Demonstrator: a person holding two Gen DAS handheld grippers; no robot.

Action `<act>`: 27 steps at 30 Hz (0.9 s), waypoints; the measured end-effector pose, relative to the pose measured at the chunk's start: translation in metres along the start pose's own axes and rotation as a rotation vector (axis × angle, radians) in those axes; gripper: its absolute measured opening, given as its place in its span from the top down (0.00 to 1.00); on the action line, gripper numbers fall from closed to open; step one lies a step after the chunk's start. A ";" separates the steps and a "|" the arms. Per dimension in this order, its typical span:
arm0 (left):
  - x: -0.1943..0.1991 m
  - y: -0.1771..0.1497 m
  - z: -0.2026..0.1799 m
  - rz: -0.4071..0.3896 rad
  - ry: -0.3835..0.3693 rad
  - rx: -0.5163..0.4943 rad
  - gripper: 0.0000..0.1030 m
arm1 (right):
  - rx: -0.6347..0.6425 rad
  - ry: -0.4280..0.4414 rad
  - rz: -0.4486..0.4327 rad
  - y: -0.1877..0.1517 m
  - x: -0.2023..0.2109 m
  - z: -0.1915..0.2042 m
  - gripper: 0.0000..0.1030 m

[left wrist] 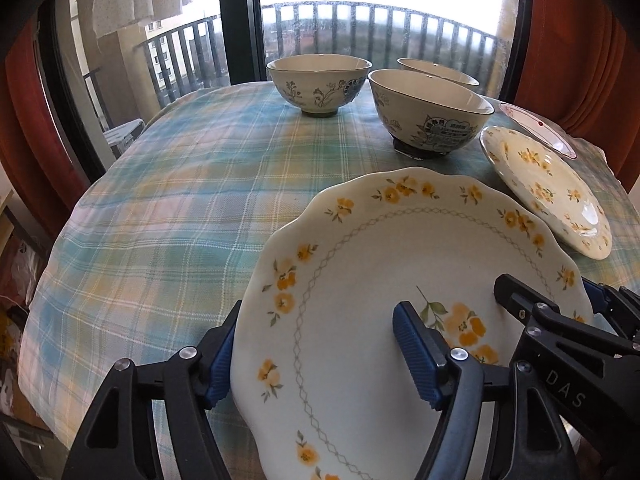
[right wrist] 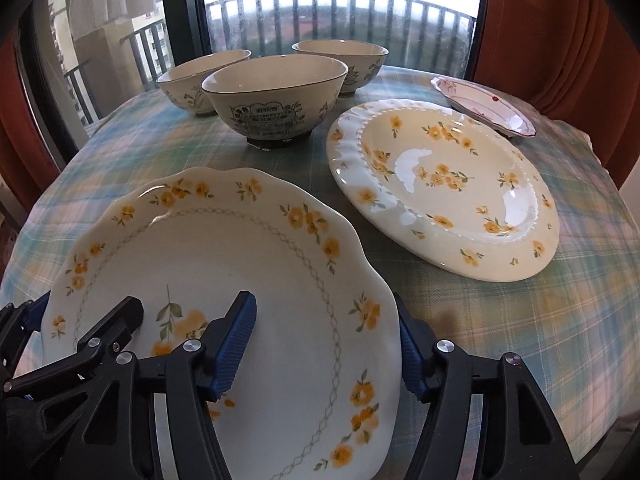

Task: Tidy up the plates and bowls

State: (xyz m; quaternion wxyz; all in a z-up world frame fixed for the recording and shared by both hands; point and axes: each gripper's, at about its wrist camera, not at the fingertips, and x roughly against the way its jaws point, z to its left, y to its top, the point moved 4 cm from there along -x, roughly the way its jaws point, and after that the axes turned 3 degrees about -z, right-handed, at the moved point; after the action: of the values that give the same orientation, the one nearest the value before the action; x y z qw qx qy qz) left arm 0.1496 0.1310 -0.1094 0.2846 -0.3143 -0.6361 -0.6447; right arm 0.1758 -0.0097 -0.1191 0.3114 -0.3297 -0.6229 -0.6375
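right wrist: 3 bowls (right wrist: 276,100) behind plate (right wrist: 224,300)

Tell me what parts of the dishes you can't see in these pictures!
- Scalloped plate: near edge cut off by the bottom of both views; the grippers cover part of it.
- Far bowl: in the left view, mostly hidden behind the labelled bowl.
- Label text on that bowl: too small to read.
- Small red-rimmed dish: seen edge-on, pattern unclear.
- Left gripper and right gripper: whether the pads press the plate's rim can't be told.
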 end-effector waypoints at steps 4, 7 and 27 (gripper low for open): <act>-0.001 0.002 0.000 0.010 0.011 0.008 0.30 | 0.002 -0.009 0.017 0.002 -0.001 0.001 0.35; 0.000 0.002 -0.002 0.015 0.006 0.008 0.30 | 0.005 -0.013 0.030 0.001 0.001 0.000 0.35; 0.044 0.012 -0.052 -0.066 0.008 0.030 0.30 | 0.034 -0.020 -0.063 0.016 0.048 -0.046 0.35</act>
State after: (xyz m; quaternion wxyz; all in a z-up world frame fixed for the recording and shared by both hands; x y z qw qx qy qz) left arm 0.1285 0.0797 -0.0680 0.2706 -0.2863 -0.6544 -0.6455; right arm 0.1591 -0.0551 -0.0708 0.2905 -0.3110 -0.6469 -0.6328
